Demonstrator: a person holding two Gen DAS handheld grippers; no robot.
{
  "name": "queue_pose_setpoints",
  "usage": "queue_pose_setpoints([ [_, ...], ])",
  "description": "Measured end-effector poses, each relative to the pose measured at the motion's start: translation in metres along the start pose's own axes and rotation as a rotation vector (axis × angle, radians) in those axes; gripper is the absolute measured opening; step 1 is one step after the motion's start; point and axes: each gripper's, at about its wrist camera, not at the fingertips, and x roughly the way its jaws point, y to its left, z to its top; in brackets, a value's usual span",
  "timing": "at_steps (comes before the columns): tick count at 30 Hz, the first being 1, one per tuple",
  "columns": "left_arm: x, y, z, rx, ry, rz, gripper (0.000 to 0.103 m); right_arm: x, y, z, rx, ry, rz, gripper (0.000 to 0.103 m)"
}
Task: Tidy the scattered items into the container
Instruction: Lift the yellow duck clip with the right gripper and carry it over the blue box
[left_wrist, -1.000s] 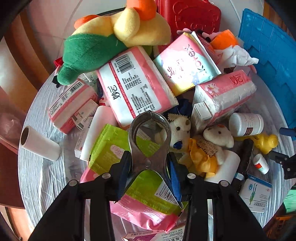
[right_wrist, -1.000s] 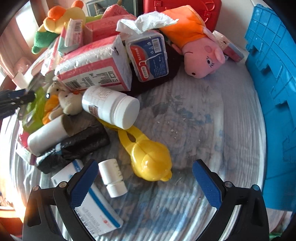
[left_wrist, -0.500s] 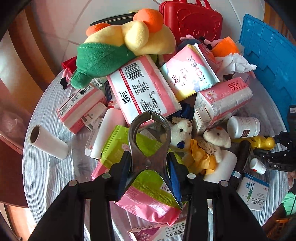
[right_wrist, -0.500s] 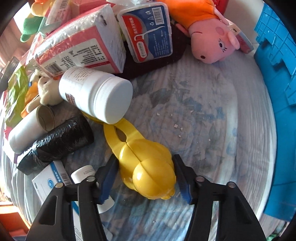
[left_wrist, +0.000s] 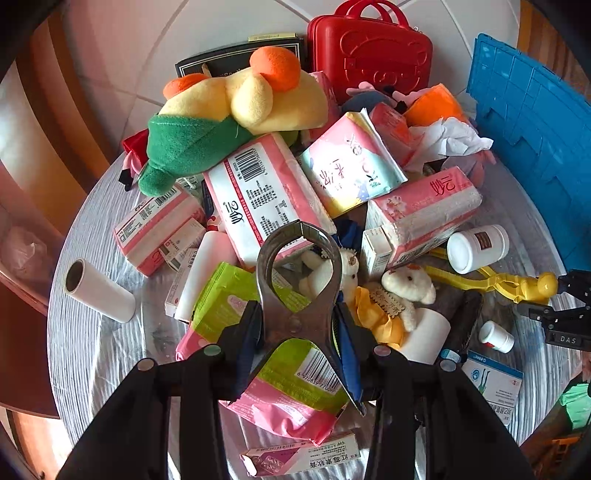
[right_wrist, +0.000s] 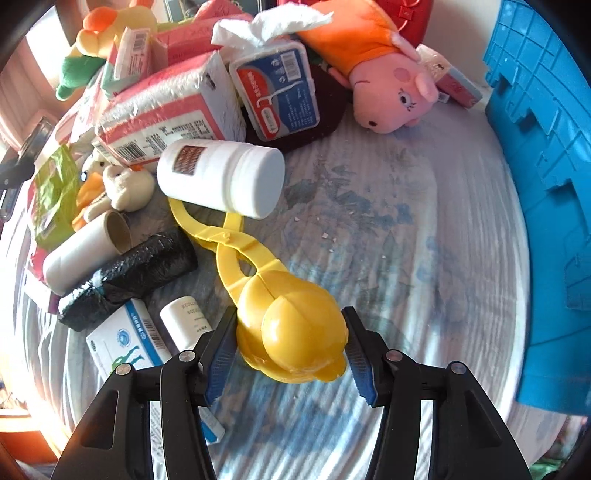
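Right wrist view: the right gripper (right_wrist: 290, 345) jaws clench the yellow duck-shaped clamp (right_wrist: 288, 325) lying on the desk (right_wrist: 406, 258) beside the blue container (right_wrist: 546, 147), while the left gripper (left_wrist: 297, 328) grasps a metal clip (left_wrist: 297, 280) by its handles for transfer.

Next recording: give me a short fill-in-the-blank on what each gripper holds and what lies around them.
The left gripper is shut on a ___ clamp.
The right gripper grips the round head of the ___ tongs.
The white bottle lies across the tongs' ___.
The container beside the pile is ___.

Missing words: metal; yellow; handles; blue
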Motion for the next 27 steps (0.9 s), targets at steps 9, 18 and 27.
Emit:
queue_pose_setpoints([
  [9,-0.017,-0.015,0.007,0.009,-0.028,-0.004,0.039,-0.032,-0.013,0.004,0.034,-0.059,0.01,0.053],
  [18,-0.042,-0.028,0.021,0.014,-0.078,-0.007,0.039,-0.08,-0.023,-0.001,0.052,-0.124,-0.002,0.053],
  [27,-0.08,-0.043,0.041,0.012,-0.14,0.001,0.039,-0.139,-0.032,0.007,0.053,-0.207,-0.004,0.053],
])
